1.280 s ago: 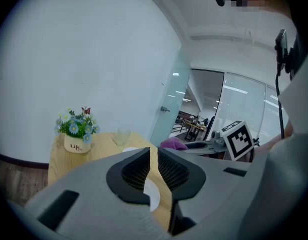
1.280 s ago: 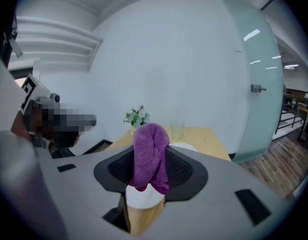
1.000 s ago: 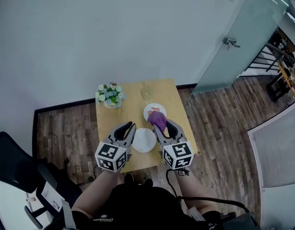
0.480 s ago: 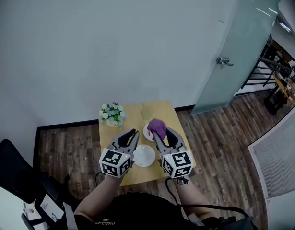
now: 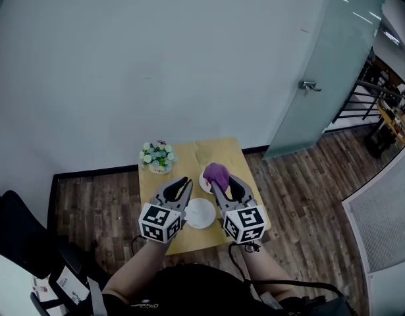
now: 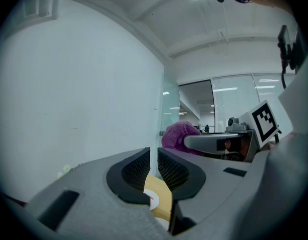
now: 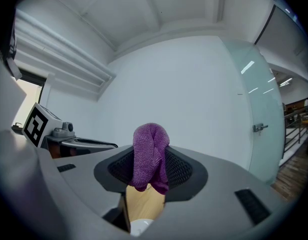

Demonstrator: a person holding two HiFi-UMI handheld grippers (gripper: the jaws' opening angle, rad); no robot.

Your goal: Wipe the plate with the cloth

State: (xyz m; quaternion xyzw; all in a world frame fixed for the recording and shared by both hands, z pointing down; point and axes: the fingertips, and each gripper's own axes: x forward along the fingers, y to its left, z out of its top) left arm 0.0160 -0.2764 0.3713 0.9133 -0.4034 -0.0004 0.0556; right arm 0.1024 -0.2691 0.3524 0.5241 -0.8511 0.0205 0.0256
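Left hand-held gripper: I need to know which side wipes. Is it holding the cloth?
No, the left hand-held gripper has nothing between its jaws; the purple cloth is pinched in the right hand-held gripper.

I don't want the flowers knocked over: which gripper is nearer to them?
Left. The left gripper sits just right of the flowers, a little closer to the person, apart from them. The right gripper, shut on the purple cloth, is farther right.
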